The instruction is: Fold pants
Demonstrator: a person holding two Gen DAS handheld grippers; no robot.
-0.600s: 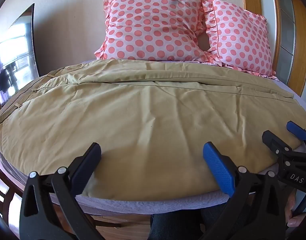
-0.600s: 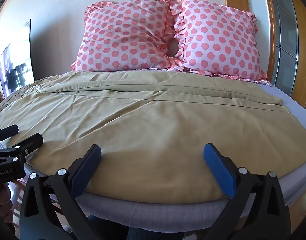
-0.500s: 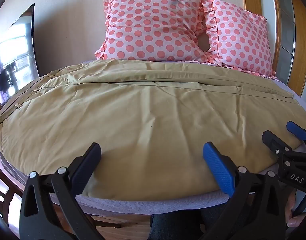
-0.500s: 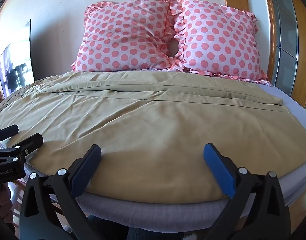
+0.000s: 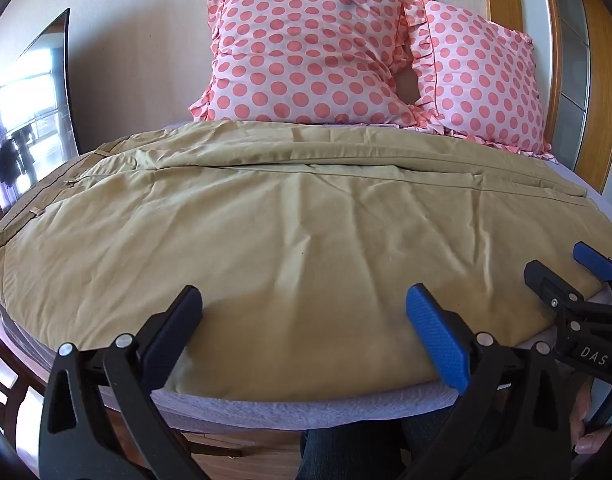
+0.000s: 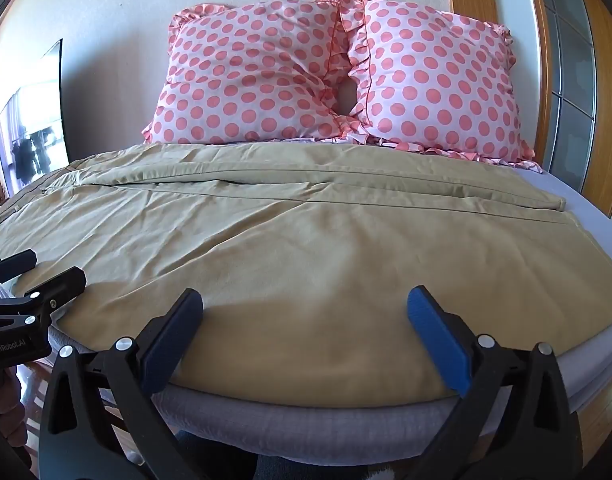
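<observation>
Tan pants (image 5: pixel 298 236) lie spread flat across the bed, waistband with belt loops at the left, legs running right; they also show in the right wrist view (image 6: pixel 306 248). My left gripper (image 5: pixel 302 320) is open and empty, hovering just over the pants' near edge. My right gripper (image 6: pixel 304 322) is open and empty over the near edge further right. The right gripper shows at the right of the left wrist view (image 5: pixel 566 276); the left gripper shows at the left of the right wrist view (image 6: pixel 38 276).
Two pink polka-dot pillows (image 5: pixel 306 60) (image 6: pixel 438 84) lean on the wall at the bed's head. The grey mattress (image 6: pixel 306 420) edge curves below the pants. A dark screen (image 5: pixel 30 112) stands at the left, a wooden door frame (image 6: pixel 610 100) at the right.
</observation>
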